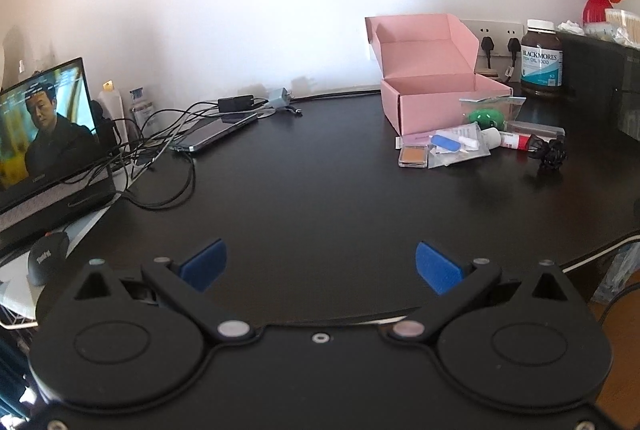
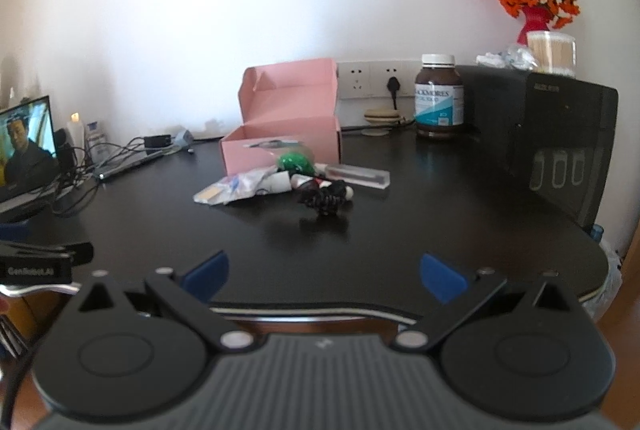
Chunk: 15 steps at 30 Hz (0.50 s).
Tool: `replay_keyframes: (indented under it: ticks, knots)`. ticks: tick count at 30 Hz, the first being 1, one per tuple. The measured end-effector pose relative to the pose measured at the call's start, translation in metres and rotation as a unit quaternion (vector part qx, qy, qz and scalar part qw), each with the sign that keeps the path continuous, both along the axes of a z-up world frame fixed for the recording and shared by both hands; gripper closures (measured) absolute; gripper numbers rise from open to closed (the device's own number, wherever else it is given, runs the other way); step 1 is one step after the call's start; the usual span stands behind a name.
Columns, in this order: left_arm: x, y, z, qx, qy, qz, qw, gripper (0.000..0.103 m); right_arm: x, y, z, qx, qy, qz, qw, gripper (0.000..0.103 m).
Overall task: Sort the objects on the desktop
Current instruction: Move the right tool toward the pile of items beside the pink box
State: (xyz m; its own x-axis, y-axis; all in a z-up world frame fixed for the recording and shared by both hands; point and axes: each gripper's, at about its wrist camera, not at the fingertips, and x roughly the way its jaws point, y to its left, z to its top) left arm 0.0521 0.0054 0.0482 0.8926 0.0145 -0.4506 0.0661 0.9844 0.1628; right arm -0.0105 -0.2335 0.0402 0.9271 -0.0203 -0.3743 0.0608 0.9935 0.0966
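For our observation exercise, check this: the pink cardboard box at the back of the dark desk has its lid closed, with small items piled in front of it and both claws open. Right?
Not quite. The pink cardboard box has its lid standing open, as the left wrist view shows. The rest holds: small items lie piled in front of it on the dark desk, and the left claw and right claw are open.

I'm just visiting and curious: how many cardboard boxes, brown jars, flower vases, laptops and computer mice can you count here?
Pink cardboard box: 1
Brown jar: 1
Red flower vase: 1
Laptop: 1
Computer mouse: 1
Total: 5
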Motion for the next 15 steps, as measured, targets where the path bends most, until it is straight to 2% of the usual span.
replay_keyframes:
  ticks: [8, 15]
  knots:
    - [0.011, 0.004, 0.005, 0.005, -0.007, -0.007, 0.9999, 0.0, 0.007, 0.004, 0.003, -0.037, -0.014, 0.022, 0.999, 0.001]
    - [0.024, 0.008, 0.007, 0.001, -0.007, -0.011, 0.9999, 0.0, 0.02, -0.003, 0.002, -0.033, -0.01, 0.032, 0.999, 0.001]
